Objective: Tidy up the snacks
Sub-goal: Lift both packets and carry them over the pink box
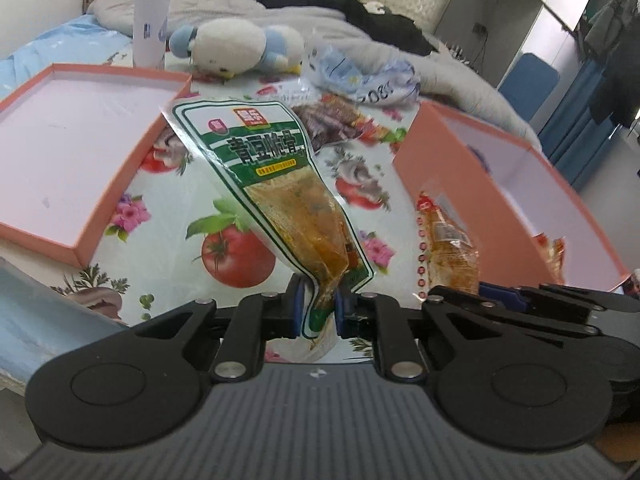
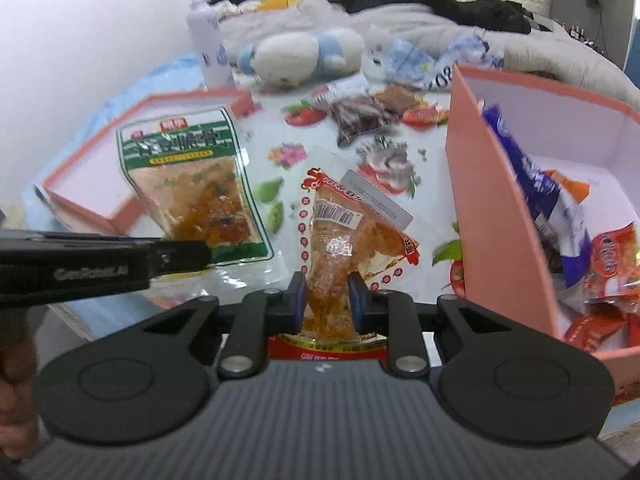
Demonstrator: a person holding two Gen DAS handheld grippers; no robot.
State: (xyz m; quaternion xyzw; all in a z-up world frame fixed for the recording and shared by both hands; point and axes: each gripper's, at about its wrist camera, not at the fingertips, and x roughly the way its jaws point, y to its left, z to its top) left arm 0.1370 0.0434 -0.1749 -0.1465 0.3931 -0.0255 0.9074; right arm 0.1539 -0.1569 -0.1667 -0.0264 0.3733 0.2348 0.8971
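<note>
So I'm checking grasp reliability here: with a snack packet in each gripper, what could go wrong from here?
1. The left gripper pinches the green packet only at its bottom end; it could slip.
2. The right gripper squeezes the orange packet through its contents, which may crush.
3. The pink box already holds packets; new ones could spill out.

Lived-in bedroom: rumpled duvet, plush toy, wardrobe.

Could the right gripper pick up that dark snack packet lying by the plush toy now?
Probably not yet: the right gripper is shut on the orange snack packet, so its jaws are occupied. The dark snack packet itself lies uncovered on the table.
</note>
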